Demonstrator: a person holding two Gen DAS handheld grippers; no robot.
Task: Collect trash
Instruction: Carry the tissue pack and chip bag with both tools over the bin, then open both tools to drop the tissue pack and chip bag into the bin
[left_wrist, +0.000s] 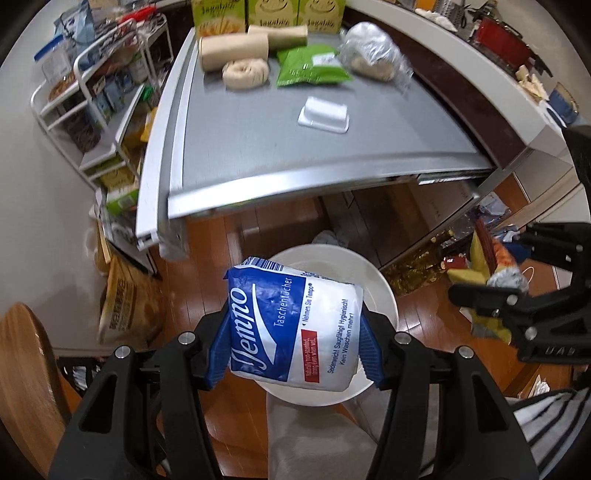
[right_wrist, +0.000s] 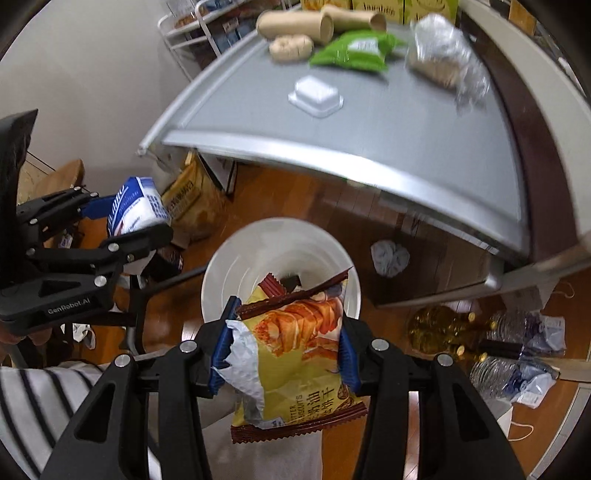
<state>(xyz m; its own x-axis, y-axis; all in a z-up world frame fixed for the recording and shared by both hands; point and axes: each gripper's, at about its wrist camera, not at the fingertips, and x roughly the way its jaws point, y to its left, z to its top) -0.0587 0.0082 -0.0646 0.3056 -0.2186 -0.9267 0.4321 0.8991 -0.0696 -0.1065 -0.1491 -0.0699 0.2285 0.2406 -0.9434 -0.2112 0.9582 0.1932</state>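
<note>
My left claw (left_wrist: 293, 341) is clamped across the soft tissue pack (left_wrist: 293, 326), light and squashy, held by its two long sides above the white bin (left_wrist: 384, 291). My right claw (right_wrist: 282, 356) pinches the crinkly biscuit wrapper (right_wrist: 295, 354) at mid-body, over the bin's 6 o'clock rim. Both weigh little, but the slick film could slide, so I judge mid-body holds safest.

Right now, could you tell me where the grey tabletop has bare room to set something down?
The grey tabletop is bare along its near edge, in front of the white plastic tray. The far end is crowded: beige paper rolls, green packet, clear plastic bag.
</note>
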